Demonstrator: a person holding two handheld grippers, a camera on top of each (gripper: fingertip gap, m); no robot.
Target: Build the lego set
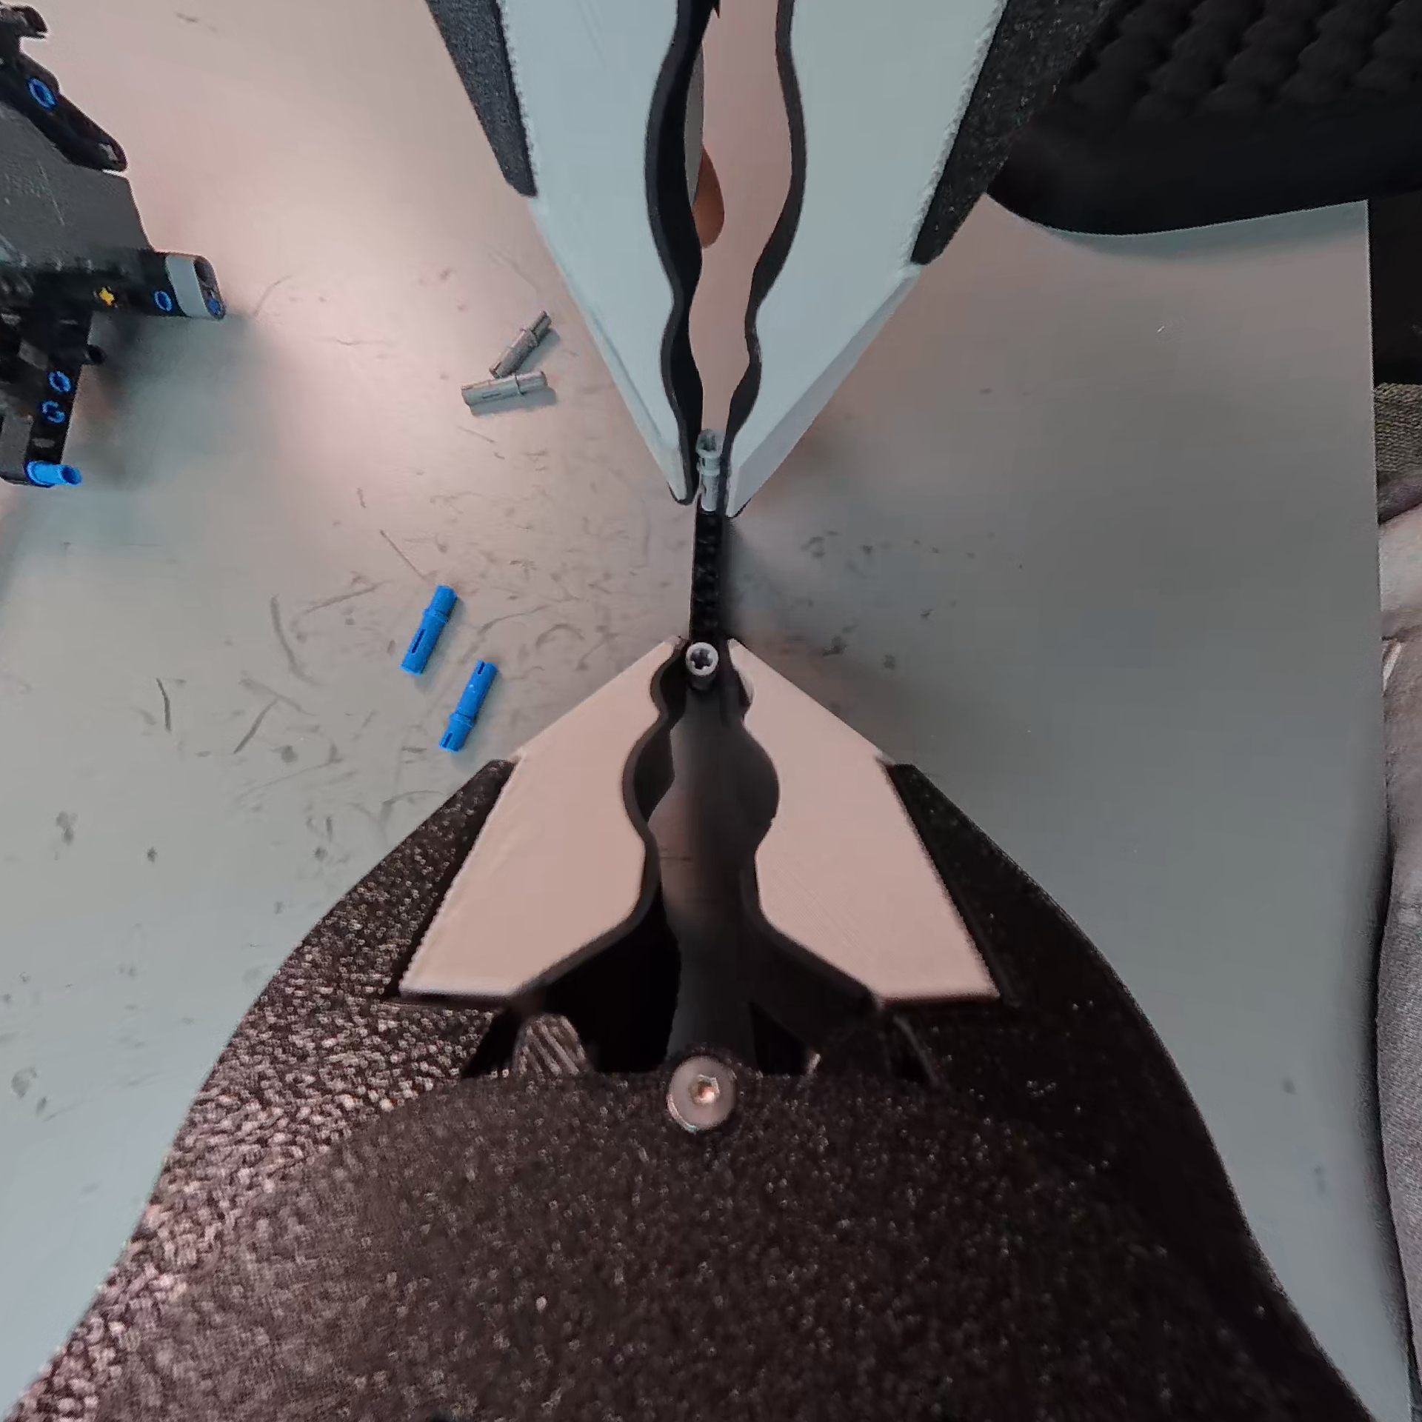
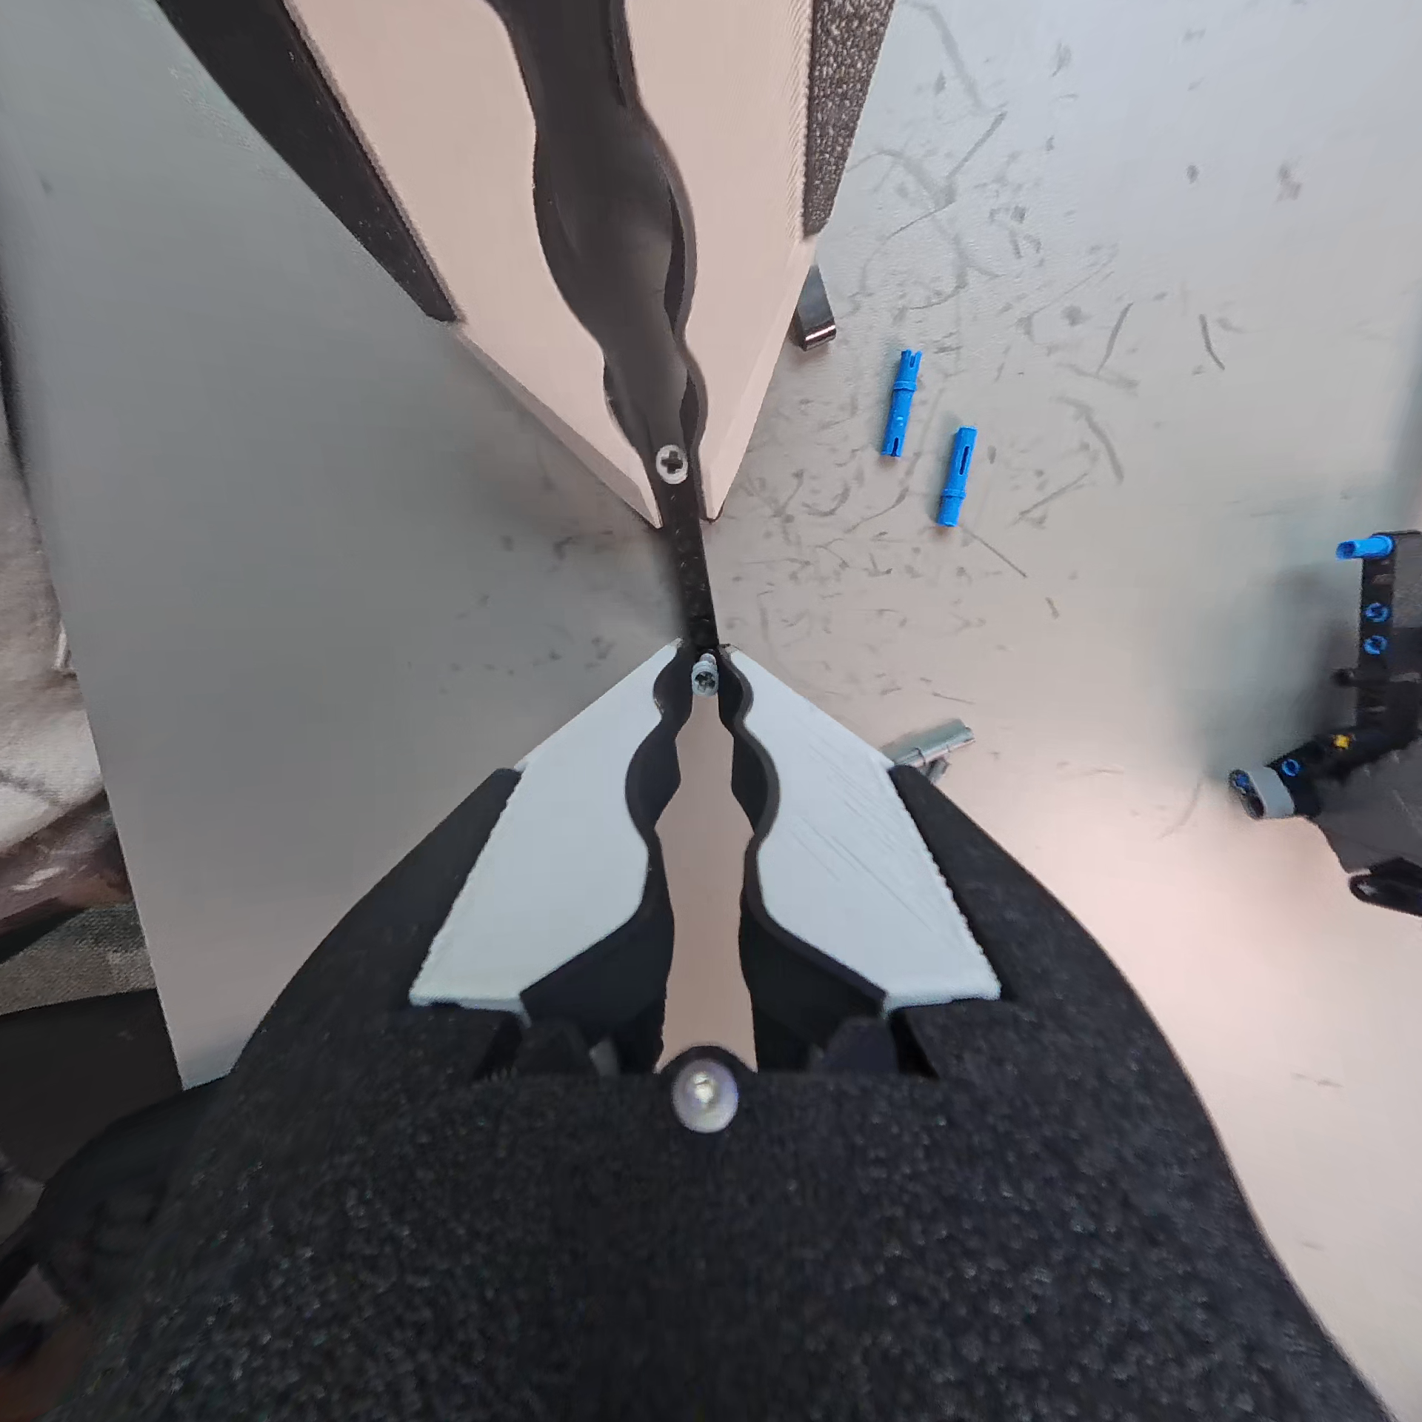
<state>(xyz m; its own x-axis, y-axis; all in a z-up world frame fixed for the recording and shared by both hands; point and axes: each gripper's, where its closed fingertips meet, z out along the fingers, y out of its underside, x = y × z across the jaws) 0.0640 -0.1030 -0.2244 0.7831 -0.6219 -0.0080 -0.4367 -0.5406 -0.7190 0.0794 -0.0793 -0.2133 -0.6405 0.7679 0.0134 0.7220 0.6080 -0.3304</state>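
Note:
In the left wrist view my left gripper (image 1: pixel 704 646) with tan fingers is shut on a thin black beam (image 1: pixel 708 569), seen edge-on, with a grey pin (image 1: pixel 702 662) seated in the held end. My right gripper (image 1: pixel 708 492), with white fingers, comes from the top and is shut on a second grey pin (image 1: pixel 708 464) at the beam's far end. In the right wrist view the right gripper (image 2: pixel 704 658) holds that pin (image 2: pixel 704 679) against the black beam (image 2: pixel 692 573), and the left gripper (image 2: pixel 683 515) grips the beam from above. Both are held above the table.
Two blue pins (image 1: pixel 428 629) (image 1: pixel 468 704) and two grey pins (image 1: pixel 523 352) (image 1: pixel 504 387) lie loose on the scratched grey table (image 1: pixel 1077 539). A partly built black and grey model (image 1: pixel 61 269) with blue pins sits at the left, also in the right wrist view (image 2: pixel 1370 731). The table edge (image 1: pixel 1373 539) is close on the right. Both grippers' tips are close together, under 4 cm apart.

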